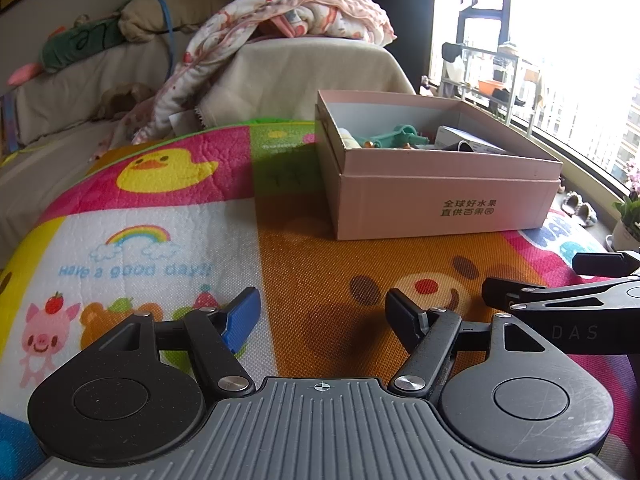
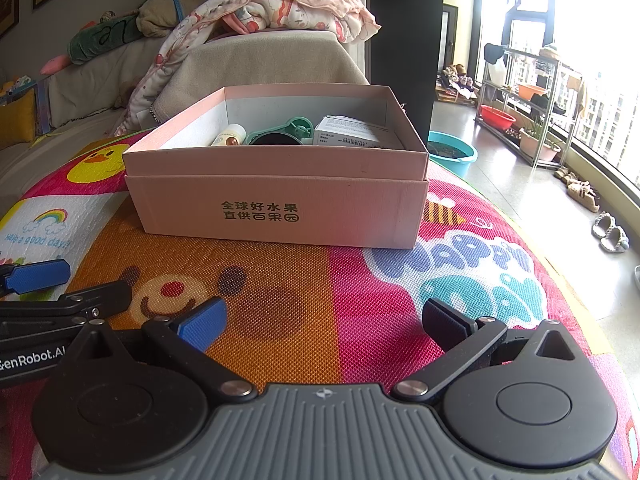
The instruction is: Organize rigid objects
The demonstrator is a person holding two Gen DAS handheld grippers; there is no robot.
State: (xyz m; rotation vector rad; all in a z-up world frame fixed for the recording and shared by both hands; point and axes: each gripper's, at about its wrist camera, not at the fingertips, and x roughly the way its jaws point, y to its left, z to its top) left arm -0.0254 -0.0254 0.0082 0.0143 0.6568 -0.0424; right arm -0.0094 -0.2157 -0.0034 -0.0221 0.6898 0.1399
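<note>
Pink box [image 2: 280, 208] sitting on the play mat [image 2: 320, 300], at twelve o'clock from my right gripper [image 2: 324, 324].
I am holding both jaws spread, pinching nothing; my left gripper [image 1: 322, 312] is hovering with the box at one o'clock, a green toy [image 2: 280, 132], small bottle [image 2: 230, 136] and white carton [image 2: 352, 132] lying inside.

Matt card, woven mat, hard plastic

The pink box [image 2: 280, 208] looks like matt cardboard with a pale paper lining; the play mat [image 2: 312, 320] has a rough, woven-looking printed surface; the left gripper [image 1: 322, 312] and right gripper [image 2: 324, 320] are matt black plastic with ribbed grey housings, shiny metal pivots and textured pads; the blanket [image 2: 288, 8] is soft, dimpled cloth
</note>
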